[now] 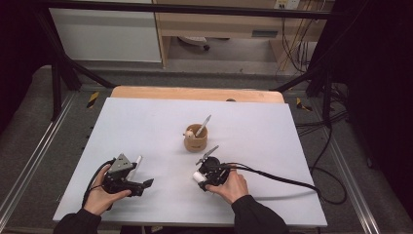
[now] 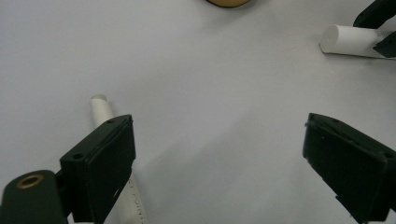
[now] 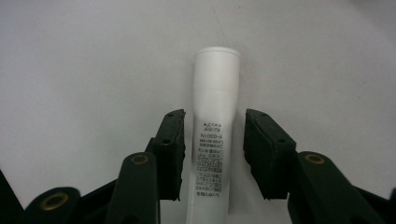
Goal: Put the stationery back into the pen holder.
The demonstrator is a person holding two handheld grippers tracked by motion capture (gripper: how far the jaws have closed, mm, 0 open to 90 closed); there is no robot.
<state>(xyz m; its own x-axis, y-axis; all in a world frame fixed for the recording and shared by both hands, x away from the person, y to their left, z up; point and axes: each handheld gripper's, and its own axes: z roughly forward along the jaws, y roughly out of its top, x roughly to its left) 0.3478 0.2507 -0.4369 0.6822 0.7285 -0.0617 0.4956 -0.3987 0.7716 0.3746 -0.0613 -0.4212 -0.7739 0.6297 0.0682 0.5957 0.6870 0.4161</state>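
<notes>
Two white items still lie on the table (image 1: 146,117): a tube (image 3: 215,130) between the right gripper (image 3: 214,154)'s narrowed jaws, small gaps showing, and a pen (image 2: 103,112) beside the left gripper (image 2: 219,163)'s wide, empty jaws. One pen already stands in the wooden cup (image 1: 196,139).

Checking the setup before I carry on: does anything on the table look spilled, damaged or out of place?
Nothing looks spilled or damaged. The white tube lies flat between the right gripper's fingers, a thinner white pen lies beside the left gripper, and the wooden cup stands upright with a pen leaning in it.
</notes>
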